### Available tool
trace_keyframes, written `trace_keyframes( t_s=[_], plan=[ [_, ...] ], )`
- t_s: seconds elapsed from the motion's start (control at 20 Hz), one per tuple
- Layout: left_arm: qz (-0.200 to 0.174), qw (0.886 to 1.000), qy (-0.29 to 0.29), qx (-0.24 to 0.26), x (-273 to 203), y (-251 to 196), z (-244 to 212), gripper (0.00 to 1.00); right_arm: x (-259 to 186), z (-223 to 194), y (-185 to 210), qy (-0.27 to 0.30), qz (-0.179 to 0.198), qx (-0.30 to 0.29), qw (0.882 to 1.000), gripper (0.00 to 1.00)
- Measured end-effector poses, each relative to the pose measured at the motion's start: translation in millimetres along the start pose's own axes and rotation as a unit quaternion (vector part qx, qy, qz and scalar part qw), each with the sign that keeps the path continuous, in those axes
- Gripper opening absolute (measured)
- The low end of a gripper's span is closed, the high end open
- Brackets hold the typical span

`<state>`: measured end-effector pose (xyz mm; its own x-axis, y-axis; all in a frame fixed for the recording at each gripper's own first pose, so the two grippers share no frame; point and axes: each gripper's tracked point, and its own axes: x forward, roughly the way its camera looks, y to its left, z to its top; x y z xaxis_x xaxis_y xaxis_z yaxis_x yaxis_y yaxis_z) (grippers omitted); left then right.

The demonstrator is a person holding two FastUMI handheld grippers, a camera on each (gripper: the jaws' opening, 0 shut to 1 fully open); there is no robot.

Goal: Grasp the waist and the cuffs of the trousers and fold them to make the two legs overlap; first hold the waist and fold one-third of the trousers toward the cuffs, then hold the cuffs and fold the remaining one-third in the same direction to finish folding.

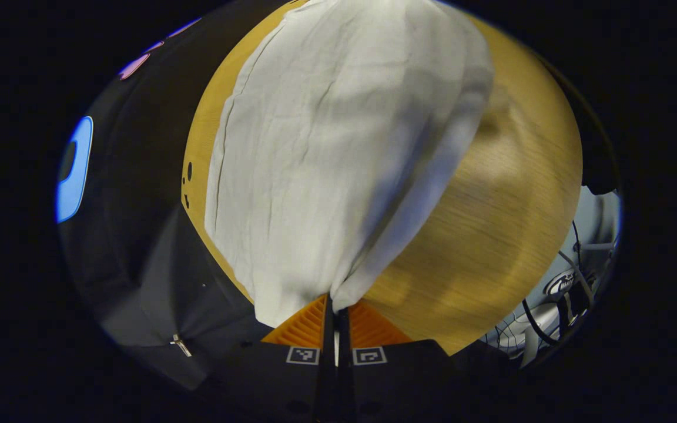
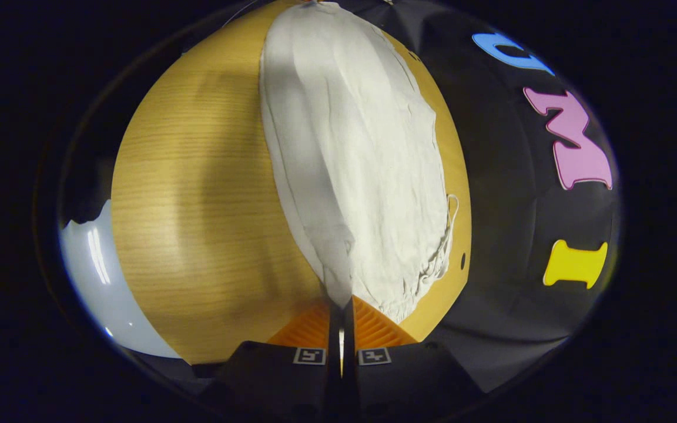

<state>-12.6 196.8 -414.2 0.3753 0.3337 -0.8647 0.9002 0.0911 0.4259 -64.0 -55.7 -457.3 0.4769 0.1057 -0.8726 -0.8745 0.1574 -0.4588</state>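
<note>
Both tools, left tool point(image 1: 336, 305) and right tool point(image 2: 341, 314), clamped on thin trousers point(image 1: 338, 147) edges above the desk point(image 1: 491, 235); uneven pull likely slips fabric, misaligning legs.

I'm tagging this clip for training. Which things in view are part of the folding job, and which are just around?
In the job:
trousers
left gripper
right gripper
wooden table

Just around:
cables

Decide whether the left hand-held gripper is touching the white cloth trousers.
Touching. The left gripper view shows the left hand-held gripper with its fingers closed together on a pinched fold of the white cloth trousers, which fan out from that pinch.
</note>
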Motion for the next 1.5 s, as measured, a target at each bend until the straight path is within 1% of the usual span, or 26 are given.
trace_keyframes(
  t_s=[0.05,0.1,0.15,0.25,0.35,0.45,0.6,0.8,0.9,1.1,1.2,1.35,1.5],
  plan=[
    [-0.012,1.0,-0.002,0.002,-1,-2,1,0.06,-2,5,-2,0.005,0.009,0.027,1.0,0.05],
    [-0.012,1.0,-0.009,0.001,-4,1,1,0.05,-9,11,-9,0.008,0.001,0.043,0.999,0.05],
    [-0.004,1.0,-0.019,-0.005,-7,6,4,0.05,-16,14,-18,0.006,-0.01,0.056,0.998,0.05],
    [0.004,0.999,-0.038,-0.038,-25,9,5,0.05,-32,22,-26,-0.001,-0.033,0.083,0.996,0.05],
    [0.008,0.996,-0.045,-0.075,-35,15,-1,0.05,-44,36,-33,-0.008,-0.042,0.114,0.993,0.05],
    [0.009,0.993,-0.047,-0.108,-44,13,-7,0.05,-56,44,-40,-0.008,-0.05,0.121,0.991,0.05],
    [-0.004,0.988,-0.058,-0.143,-51,8,-12,0.06,-66,50,-43,-0.007,-0.053,0.122,0.991,0.05],
    [-0.018,0.986,-0.07,-0.153,-60,3,-16,0.05,-76,53,-53,-0.008,-0.053,0.136,0.989,0.05],
    [-0.022,0.984,-0.072,-0.159,-67,3,-18,0.05,-81,57,-64,-0.011,-0.052,0.154,0.987,0.05],
    [-0.023,0.979,-0.086,-0.184,-79,21,-14,0.05,-90,63,-99,-0.026,-0.073,0.217,0.973,0.05],
    [-0.015,0.976,-0.093,-0.197,-85,45,-8,0.05,-91,68,-115,-0.036,-0.083,0.244,0.966,0.05],
    [0.004,0.971,-0.102,-0.215,-82,86,4,0.06,-82,76,-142,-0.046,-0.091,0.274,0.956,0.05],
    [0.016,0.965,-0.112,-0.237,-74,120,21,0.05,-70,79,-168,-0.053,-0.102,0.312,0.943,0.05]
  ],
)
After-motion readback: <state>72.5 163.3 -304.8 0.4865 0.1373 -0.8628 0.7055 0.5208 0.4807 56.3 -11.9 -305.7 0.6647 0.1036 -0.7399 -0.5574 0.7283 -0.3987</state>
